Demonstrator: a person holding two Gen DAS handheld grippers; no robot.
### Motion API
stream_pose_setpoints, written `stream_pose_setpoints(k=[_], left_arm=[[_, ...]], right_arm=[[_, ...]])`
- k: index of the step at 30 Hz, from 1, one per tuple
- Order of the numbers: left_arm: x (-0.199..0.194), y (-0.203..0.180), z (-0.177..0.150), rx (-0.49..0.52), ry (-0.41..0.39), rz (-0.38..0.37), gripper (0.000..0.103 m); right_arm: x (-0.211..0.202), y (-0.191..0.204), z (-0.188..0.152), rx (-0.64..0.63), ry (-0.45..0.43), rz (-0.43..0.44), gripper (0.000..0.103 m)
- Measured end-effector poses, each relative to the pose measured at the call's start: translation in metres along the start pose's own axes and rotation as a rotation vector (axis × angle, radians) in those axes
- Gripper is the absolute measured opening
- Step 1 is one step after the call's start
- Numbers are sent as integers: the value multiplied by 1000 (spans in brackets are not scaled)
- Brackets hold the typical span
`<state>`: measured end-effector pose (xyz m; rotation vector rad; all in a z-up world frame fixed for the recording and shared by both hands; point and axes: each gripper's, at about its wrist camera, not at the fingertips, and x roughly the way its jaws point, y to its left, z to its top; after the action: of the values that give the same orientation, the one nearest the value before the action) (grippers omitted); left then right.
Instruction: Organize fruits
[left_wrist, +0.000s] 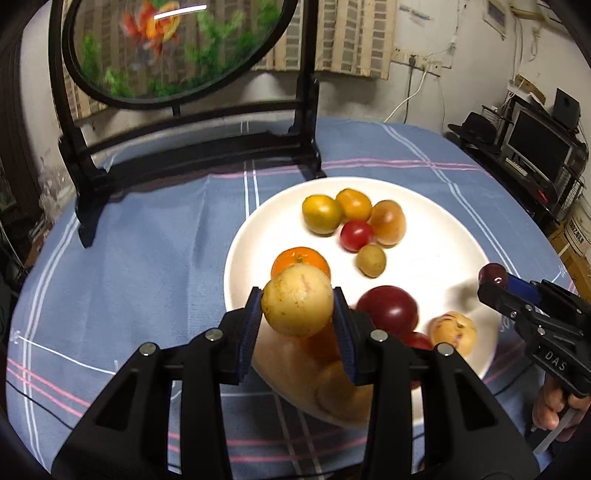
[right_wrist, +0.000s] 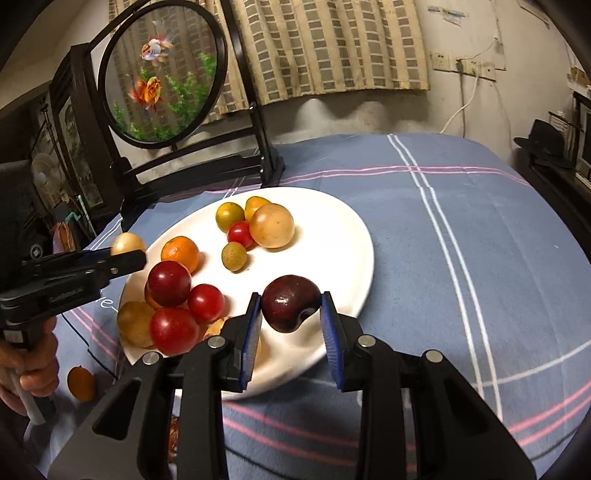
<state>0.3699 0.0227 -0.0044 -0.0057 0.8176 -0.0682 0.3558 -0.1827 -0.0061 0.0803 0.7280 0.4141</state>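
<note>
Left claw pinches a firm, smooth yellow fruit; right claw clamps a glossy, bruisable dark plum across its middle.

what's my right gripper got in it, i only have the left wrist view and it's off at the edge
Observer: The right gripper is shut on a dark red fruit with a stem dimple, over the near side of the white plate.
Operator: ok, anything lying off the plate
Observer: Yes, a small orange fruit lies on the blue cloth by the plate's edge, near the hand holding the left gripper and its pale yellow fruit.
</note>
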Motion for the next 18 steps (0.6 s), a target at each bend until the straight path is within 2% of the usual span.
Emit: stream_pose_setpoints(k=[3, 4, 5, 6, 8, 11, 13, 15, 18], left_arm=[[7, 1, -2, -6, 7, 5, 41], [7, 0, -2, -5, 7, 13, 45], [6, 1, -1, -12, 6, 26, 62], [3, 2, 0, -22, -7, 31, 70], [-6, 2, 0, -33, -29, 31, 71], [-28, 1, -5, -34, -43, 26, 86], [-49, 1, -16, -32, -73, 27, 88], [-66, 2, -28, -27, -92, 31, 95], [-89, 8, -54, -56, -110, 53, 98]], right_arm=[[9, 2, 1, -15, 9, 5, 32], [11, 3, 0, -19, 13, 7, 33], [12, 3, 0, -23, 22, 12, 36], [11, 4, 0, -22, 32, 19, 47], [2, 5, 1, -15, 4, 15, 58], [-18, 13, 4, -45, -38, 1, 58], [-35, 20, 2, -63, -59, 4, 58], [-47, 29, -4, -73, -67, 13, 59], [-60, 44, -21, -92, -45, 38, 60]])
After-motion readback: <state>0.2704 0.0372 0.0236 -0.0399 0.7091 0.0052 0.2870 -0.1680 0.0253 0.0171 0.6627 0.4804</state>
